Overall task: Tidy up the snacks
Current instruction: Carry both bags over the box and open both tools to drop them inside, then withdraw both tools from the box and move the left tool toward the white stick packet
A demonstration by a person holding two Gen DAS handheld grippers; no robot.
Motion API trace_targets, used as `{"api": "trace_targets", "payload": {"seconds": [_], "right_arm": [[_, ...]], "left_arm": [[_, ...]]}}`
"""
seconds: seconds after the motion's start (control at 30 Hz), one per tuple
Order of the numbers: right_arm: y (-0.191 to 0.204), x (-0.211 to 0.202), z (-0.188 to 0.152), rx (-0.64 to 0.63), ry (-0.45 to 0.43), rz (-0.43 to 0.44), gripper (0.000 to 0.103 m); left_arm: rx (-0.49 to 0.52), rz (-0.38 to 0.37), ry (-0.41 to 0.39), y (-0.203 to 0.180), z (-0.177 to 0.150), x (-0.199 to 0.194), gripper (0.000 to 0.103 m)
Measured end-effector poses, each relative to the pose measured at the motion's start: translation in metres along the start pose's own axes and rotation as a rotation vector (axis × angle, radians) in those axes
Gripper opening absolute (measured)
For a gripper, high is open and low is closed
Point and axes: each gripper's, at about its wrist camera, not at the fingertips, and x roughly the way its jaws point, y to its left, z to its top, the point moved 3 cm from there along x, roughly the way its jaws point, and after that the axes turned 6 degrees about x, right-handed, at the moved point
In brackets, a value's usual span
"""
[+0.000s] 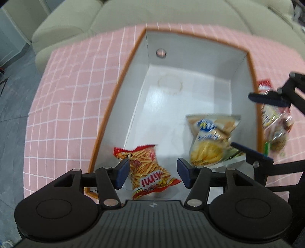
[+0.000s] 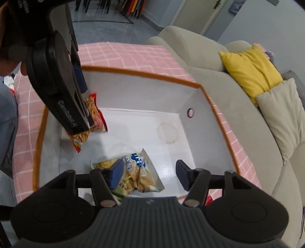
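left wrist view: two snack packets [image 1: 148, 171] in box [image 1: 122, 106], a third [image 1: 274, 124] outside.

Box [image 1: 122, 91]: on the table [image 1: 63, 95], sofa [image 1: 171, 13] behind.
Stick-snack bag [image 1: 150, 171]: in box, near-left corner.
Chip bag [image 1: 209, 141]: in box, near-right corner.
Third bag [image 1: 276, 124]: on table, just outside box's right wall.

A home living room: a beige sofa [image 2: 215, 76] with a yellow cushion [image 2: 251, 70] and a cream one [image 2: 282, 116] runs beside a tabletop under a pink checked cloth [image 1: 72, 91], over grey floor tiles [image 1: 13, 99].
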Motion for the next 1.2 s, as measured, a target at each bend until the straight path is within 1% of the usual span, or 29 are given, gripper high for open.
{"api": "trace_targets", "payload": {"seconds": [0.1,0.17,0.3,0.4,0.47,0.57,0.7,0.87,1.0,1.2], "right_arm": [[-0.006,-0.019,-0.001,0.048,-0.023,-0.014,0.067],[-0.009,-0.032,-0.002,0.086,-0.04,-0.014,0.068],[-0.014,-0.059,-0.008,0.171,-0.075,-0.037,0.069],[-0.02,-0.081,-0.015,0.254,-0.11,-0.048,0.069],[-0.023,-0.095,-0.023,0.319,-0.13,-0.058,0.069],[-0.029,-0.113,-0.035,0.411,-0.153,-0.075,0.069],[-0.035,-0.136,-0.058,0.522,-0.179,-0.132,0.069],[-0.038,-0.158,-0.093,0.639,-0.2,-0.193,0.069],[-0.039,-0.171,-0.122,0.713,-0.214,-0.24,0.069],[-0.039,-0.179,-0.158,0.777,-0.195,-0.296,0.069]], "left_arm": [[-0.038,-0.008,-0.067,0.0,-0.002,-0.022,0.067],[-0.064,-0.019,-0.106,-0.003,-0.003,-0.036,0.067],[-0.071,-0.022,-0.201,-0.019,-0.007,-0.063,0.067],[-0.08,-0.041,-0.275,-0.031,-0.011,-0.084,0.067],[-0.087,-0.041,-0.323,-0.04,-0.013,-0.096,0.068],[-0.108,-0.045,-0.391,-0.054,-0.018,-0.11,0.071],[-0.133,-0.086,-0.463,-0.072,-0.026,-0.122,0.071],[-0.131,-0.127,-0.511,-0.096,-0.035,-0.127,0.071],[-0.12,-0.187,-0.52,-0.118,-0.041,-0.12,0.071],[-0.048,-0.208,-0.508,-0.152,-0.047,-0.104,0.071]]}}
